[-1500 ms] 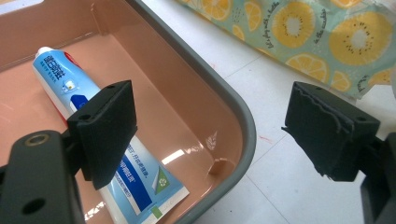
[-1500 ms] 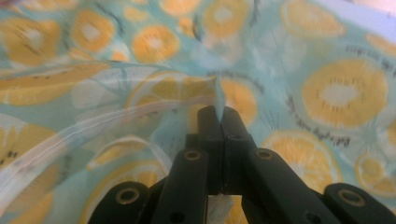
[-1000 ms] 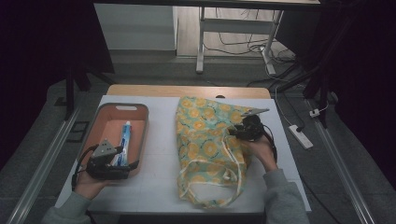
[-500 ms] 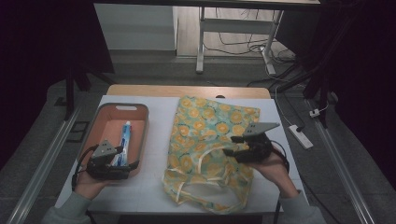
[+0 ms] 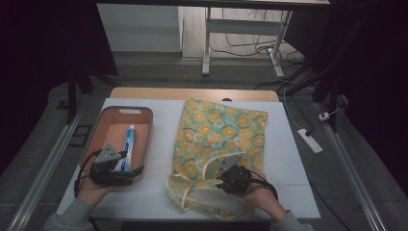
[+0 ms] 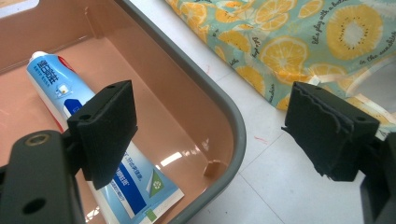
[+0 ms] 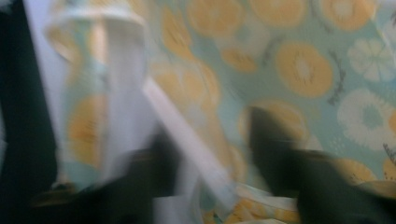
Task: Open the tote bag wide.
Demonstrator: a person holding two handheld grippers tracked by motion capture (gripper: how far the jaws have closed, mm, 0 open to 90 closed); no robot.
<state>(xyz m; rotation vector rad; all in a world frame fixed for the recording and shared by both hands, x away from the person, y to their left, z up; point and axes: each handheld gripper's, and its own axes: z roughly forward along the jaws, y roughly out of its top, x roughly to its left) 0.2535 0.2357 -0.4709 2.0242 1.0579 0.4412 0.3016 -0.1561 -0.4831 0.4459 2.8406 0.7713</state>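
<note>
I log one white-topped table (image 5: 144, 197) with a wooden edge along its far side, on grey floor (image 5: 48, 159). Beyond the table: a pale wall panel (image 5: 139, 26), a white metal stand (image 5: 208, 43), loose cables (image 5: 250, 45). Right of the table: a white power strip (image 5: 309, 140). Surroundings dark; I see light on the tabletop.

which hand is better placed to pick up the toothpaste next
Left, most likely. The left gripper hangs open at the near end of the tray, one pad beside the toothpaste tube. The right gripper is busy at the fruit-print bag.
</note>
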